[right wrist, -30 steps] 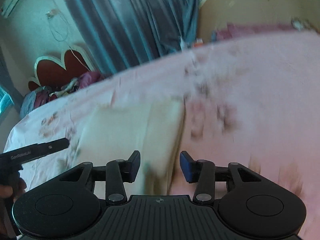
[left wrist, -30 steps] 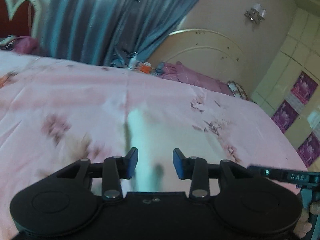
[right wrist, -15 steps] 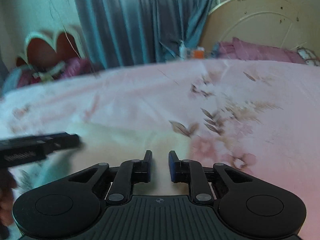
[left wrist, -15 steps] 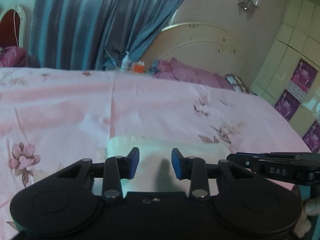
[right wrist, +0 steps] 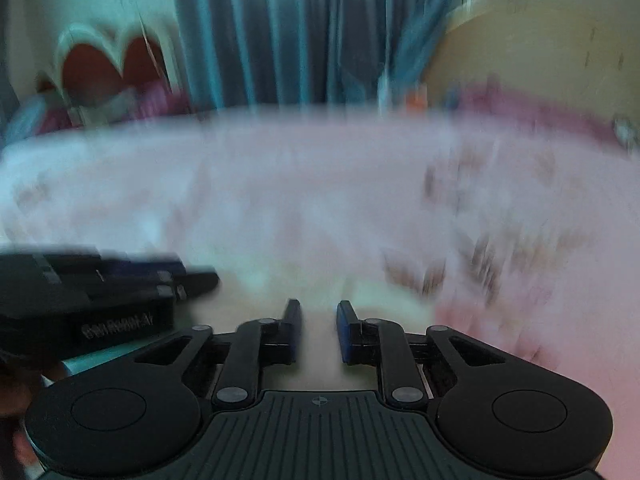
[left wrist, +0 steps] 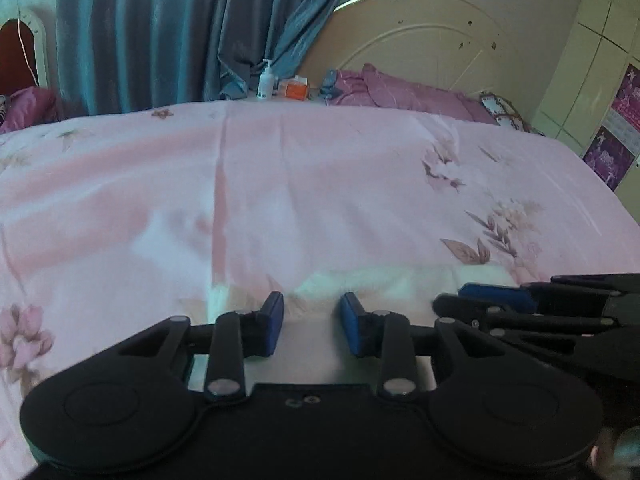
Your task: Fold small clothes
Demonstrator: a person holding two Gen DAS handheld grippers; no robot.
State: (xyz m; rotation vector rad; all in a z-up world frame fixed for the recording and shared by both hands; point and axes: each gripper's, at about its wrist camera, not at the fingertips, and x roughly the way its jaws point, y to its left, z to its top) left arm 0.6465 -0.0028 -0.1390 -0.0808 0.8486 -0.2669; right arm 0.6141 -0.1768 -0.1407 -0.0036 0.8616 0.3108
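A small white garment (left wrist: 384, 280) lies flat on the pink floral bedspread (left wrist: 320, 184), close under both grippers. My left gripper (left wrist: 311, 326) is open with its blue-padded fingers over the garment's near part, nothing between them. My right gripper shows at the right of the left wrist view (left wrist: 496, 294), low over the garment's right end. In the blurred right wrist view the right gripper (right wrist: 318, 330) has a narrow gap between its fingers over the pale garment (right wrist: 320, 280); nothing is visibly held. The left gripper shows at the left of that view (right wrist: 168, 276).
A cream headboard (left wrist: 420, 44) and purple pillows (left wrist: 400, 92) stand at the far right of the bed. A bottle (left wrist: 265, 82) and an orange box (left wrist: 295, 89) sit by the blue curtain (left wrist: 180, 28). A wardrobe (left wrist: 592, 92) is at the right.
Both grippers have swung to face along the bed and dropped lower over the garment. The right gripper's fingers have closed from wide to a narrow gap. The right view is now motion-blurred.
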